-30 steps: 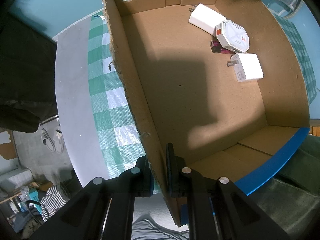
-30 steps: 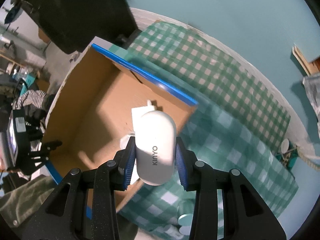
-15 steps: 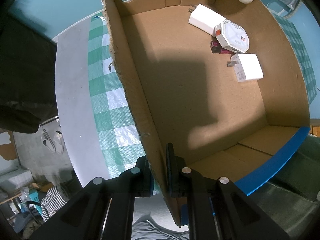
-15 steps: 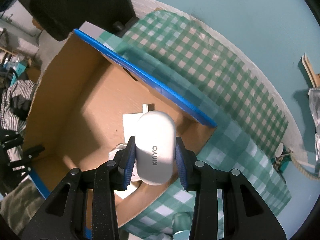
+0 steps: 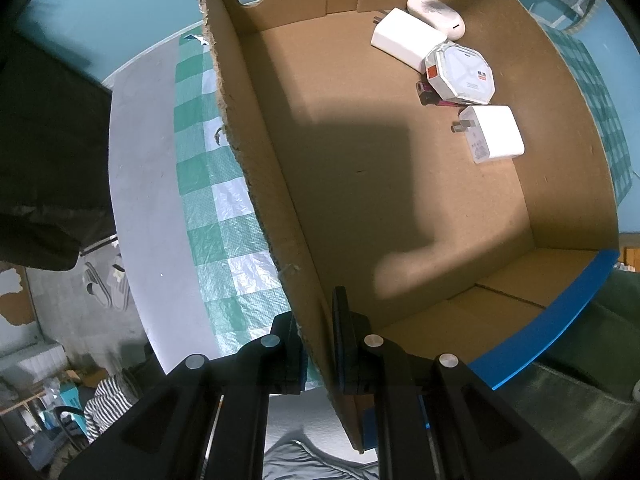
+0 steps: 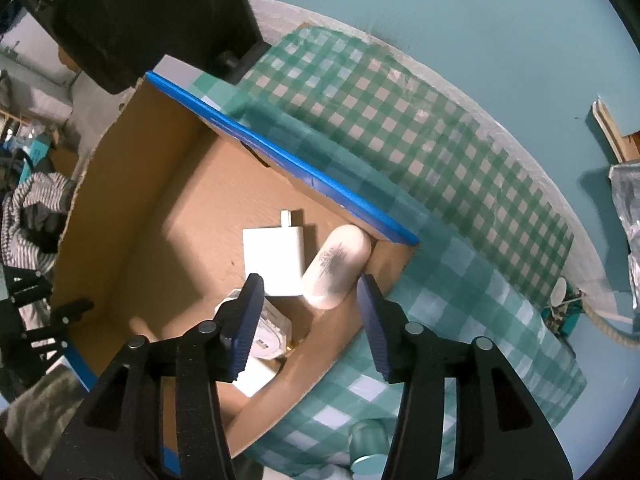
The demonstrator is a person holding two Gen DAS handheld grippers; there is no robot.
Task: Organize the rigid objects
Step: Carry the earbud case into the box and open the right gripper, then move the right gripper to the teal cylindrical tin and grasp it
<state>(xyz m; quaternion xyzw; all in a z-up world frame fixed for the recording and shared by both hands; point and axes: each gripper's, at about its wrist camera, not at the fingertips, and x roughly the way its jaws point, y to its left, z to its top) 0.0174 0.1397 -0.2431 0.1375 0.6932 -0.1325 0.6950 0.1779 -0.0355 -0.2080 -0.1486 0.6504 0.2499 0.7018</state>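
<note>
A cardboard box (image 5: 360, 184) with blue edges stands on a green checked cloth (image 5: 208, 208). My left gripper (image 5: 316, 320) is shut on the box's near side wall. In the box's far corner lie a white oval case (image 5: 436, 16), a white charger (image 5: 404, 40), an octagonal white box (image 5: 460, 72), a dark magenta item (image 5: 428, 96) and a second white charger (image 5: 494, 134). My right gripper (image 6: 310, 294) is open above that corner, with the oval case (image 6: 336, 268) lying free below it beside the charger (image 6: 274, 260).
The checked cloth (image 6: 440, 152) covers the table around the box. Teal round lids (image 6: 368, 444) lie near the front edge in the right wrist view. A dark bulky object (image 6: 140, 12) stands behind the box. A teal wall (image 6: 480, 20) is beyond.
My right gripper opened and let go of the white oval case, which now lies in the box's corner. My left gripper kept its hold on the box wall.
</note>
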